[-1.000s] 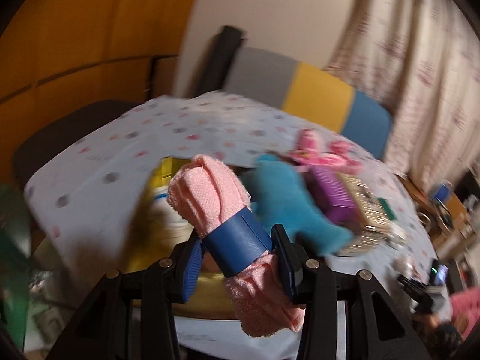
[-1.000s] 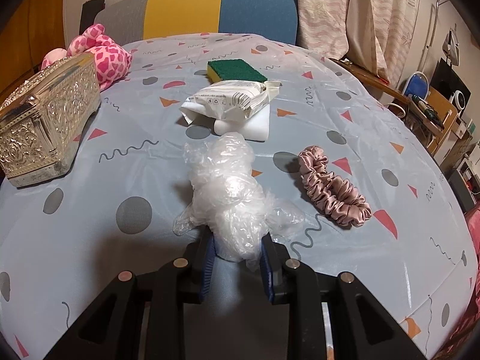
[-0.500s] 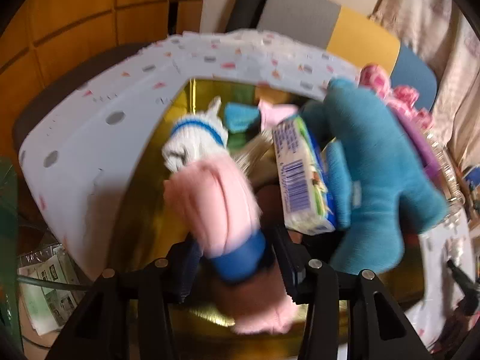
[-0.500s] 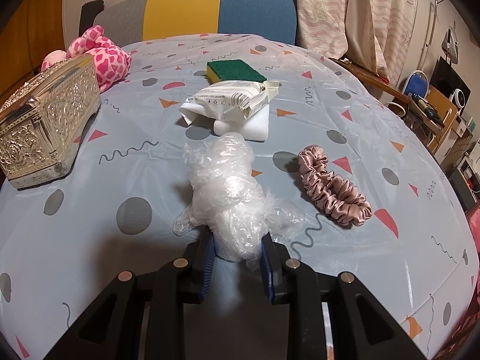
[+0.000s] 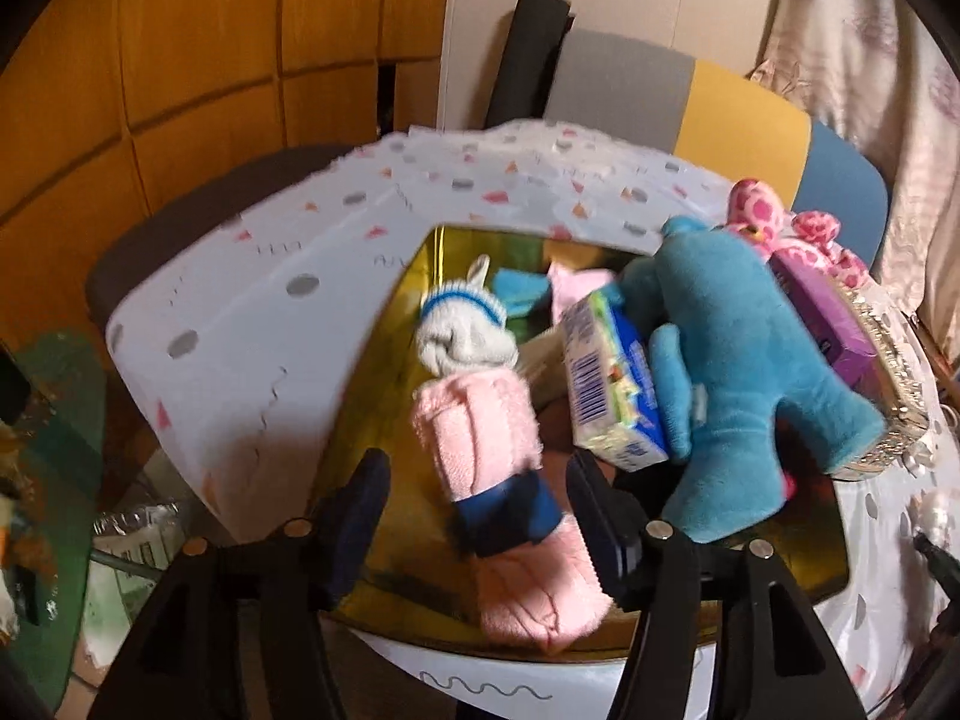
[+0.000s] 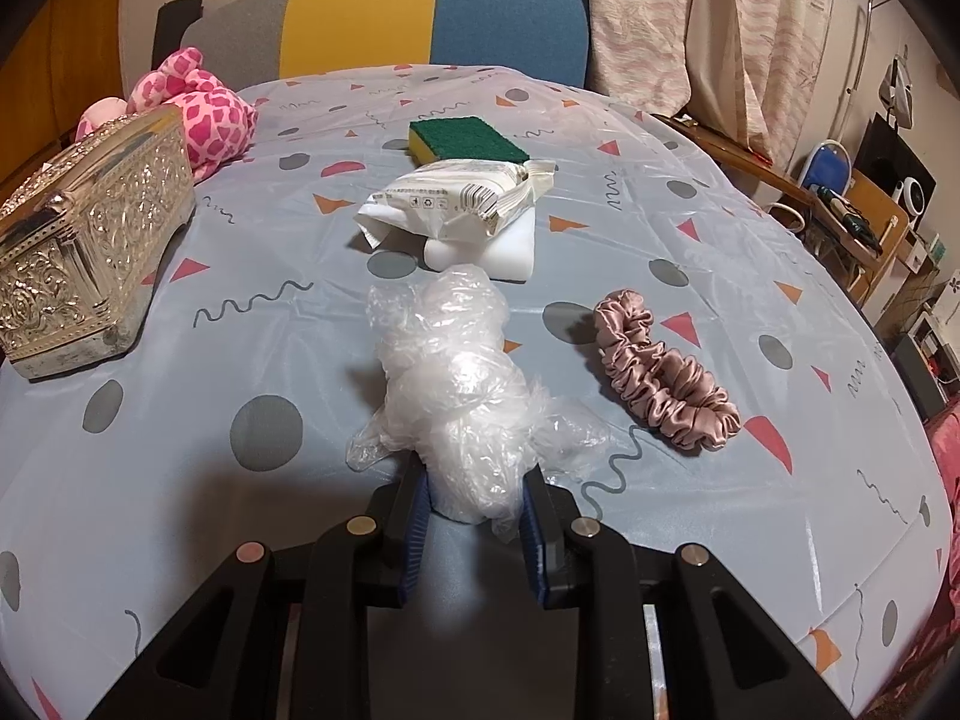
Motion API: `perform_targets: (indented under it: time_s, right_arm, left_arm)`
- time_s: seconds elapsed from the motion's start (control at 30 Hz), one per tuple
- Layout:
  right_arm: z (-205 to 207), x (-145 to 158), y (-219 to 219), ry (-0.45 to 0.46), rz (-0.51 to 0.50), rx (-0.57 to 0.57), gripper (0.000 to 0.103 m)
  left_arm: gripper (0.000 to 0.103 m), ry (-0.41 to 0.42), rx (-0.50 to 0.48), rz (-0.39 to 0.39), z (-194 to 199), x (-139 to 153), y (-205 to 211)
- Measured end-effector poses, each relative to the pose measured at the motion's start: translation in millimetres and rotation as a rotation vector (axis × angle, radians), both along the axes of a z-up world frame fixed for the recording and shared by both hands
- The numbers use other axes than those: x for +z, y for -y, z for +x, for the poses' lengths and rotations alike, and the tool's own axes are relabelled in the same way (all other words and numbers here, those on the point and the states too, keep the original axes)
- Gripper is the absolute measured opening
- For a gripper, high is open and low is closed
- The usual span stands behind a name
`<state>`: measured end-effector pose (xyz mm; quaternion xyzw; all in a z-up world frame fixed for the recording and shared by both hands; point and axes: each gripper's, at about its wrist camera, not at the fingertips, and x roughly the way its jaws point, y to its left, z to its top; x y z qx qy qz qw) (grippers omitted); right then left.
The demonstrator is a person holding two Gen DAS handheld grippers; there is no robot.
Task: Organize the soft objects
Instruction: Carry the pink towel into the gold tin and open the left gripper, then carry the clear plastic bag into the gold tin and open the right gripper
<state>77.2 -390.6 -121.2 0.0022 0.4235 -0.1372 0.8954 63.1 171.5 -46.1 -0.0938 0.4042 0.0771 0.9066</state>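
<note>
The pink rolled towel point(image 5: 498, 468), with one dark blue band around it, lies in the gold box point(image 5: 384, 372) with its long axis running from the near rim toward the far side, a little tilted to the left. Its near end hangs over the box rim, and its far end touches one white rolled sock point(image 5: 465, 330) with a blue stripe. The left gripper point(image 5: 477, 516) points forward and down over the box; its fingers are spread wide apart, one at each side of the towel, and neither seems to press it, so the towel is released. In the same box I count one blue plush toy point(image 5: 738, 372), one small printed packet point(image 5: 612, 384) leaning against it, and some blue and pink cloth pieces behind, too blurred to count.

The right gripper point(image 6: 474, 516) points forward, low over the worktop point(image 6: 780, 480), and is clenched on one bundle of clear plastic film point(image 6: 462, 384), whose long axis goes away from the camera. On the worktop there is one pink satin scrunchie point(image 6: 666, 372) to the right, one white wrapped pack point(image 6: 462, 204) resting on a white block, one green and yellow sponge point(image 6: 468, 138) behind it, one silver ornate box point(image 6: 90, 240) at the left, and one pink spotted plush point(image 6: 192, 108) behind that box.
</note>
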Motion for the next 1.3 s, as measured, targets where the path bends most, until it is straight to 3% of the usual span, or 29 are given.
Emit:
perform_targets:
  time_s: [0.17, 0.37, 0.67, 0.87, 1.1, 1.3]
  right_arm:
    - [1, 2, -4, -0.015, -0.006, -0.028, 0.025]
    - [-3, 6, -11, -0.038, 0.031, -0.02, 0.024]
    - [-3, 12, -54, -0.105, 0.136, 0.124, 0.024]
    - [-8, 21, -99, -0.091, 0.187, 0.221, 0.024]
    - [-22, 63, -159, -0.019, 0.219, 0.423, 0.024]
    - [-31, 103, -242, 0.036, 0.241, 0.708, 0.024]
  left_arm:
    - [0.069, 0.078, -0.014, 0.035, -20, 24, 10]
    - [0.07, 0.107, -0.05, 0.024, -29, 36, 23]
    - [0.07, 0.113, -0.082, 0.003, -34, 37, 30]
    - [0.07, 0.111, -0.072, -0.011, -35, 36, 26]
    - [0.07, 0.104, -0.071, -0.018, -34, 35, 24]
    - [0.07, 0.097, -0.045, -0.027, -33, 33, 16]
